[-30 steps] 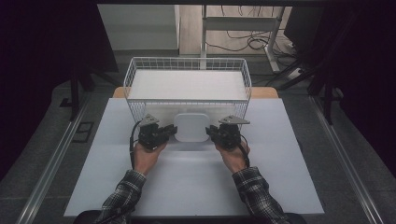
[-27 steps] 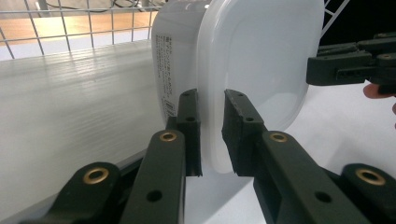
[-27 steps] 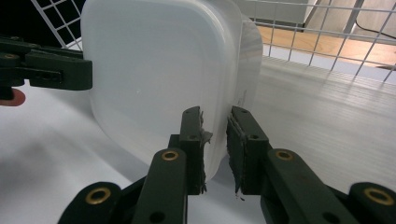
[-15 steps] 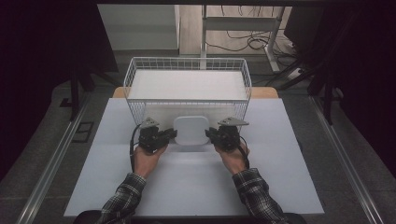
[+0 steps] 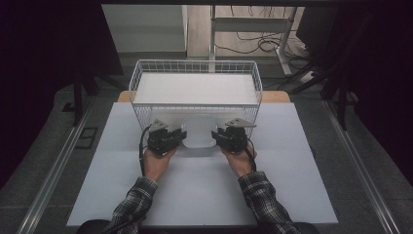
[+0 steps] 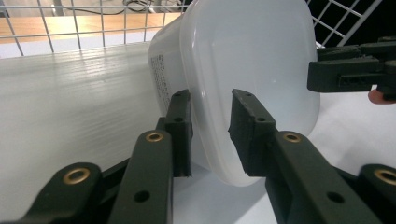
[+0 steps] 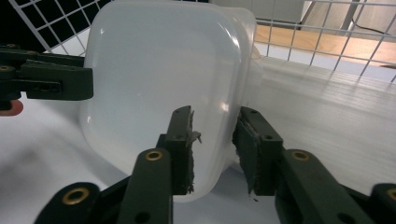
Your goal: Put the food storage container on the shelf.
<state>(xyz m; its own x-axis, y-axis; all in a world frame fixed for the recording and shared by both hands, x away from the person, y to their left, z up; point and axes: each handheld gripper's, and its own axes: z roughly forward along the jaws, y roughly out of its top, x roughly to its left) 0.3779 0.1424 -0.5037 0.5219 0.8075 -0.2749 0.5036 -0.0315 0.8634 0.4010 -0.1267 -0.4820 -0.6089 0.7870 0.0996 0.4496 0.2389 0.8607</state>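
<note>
A white translucent plastic container (image 5: 197, 130) stands on edge on the white table (image 5: 204, 190), just in front of the wire basket (image 5: 195, 62). My left gripper (image 5: 179, 136) is at its left edge and my right gripper (image 5: 216, 135) at its right edge. In the left gripper view the container's (image 6: 252, 60) rim lies between my left gripper's (image 6: 210, 135) jaws, which have just been opening. The right gripper view shows the container's (image 7: 159, 65) opposite rim between my right gripper's (image 7: 215, 149) jaws, which have also been opening. The pads no longer seem to press on it.
The wire basket holds a flat white board (image 5: 195, 88) and stands at the table's far side. A wooden surface (image 5: 275, 96) shows beside it. Metal rails (image 5: 53, 170) run along the floor on both sides. Dark furniture legs stand to the left and right.
</note>
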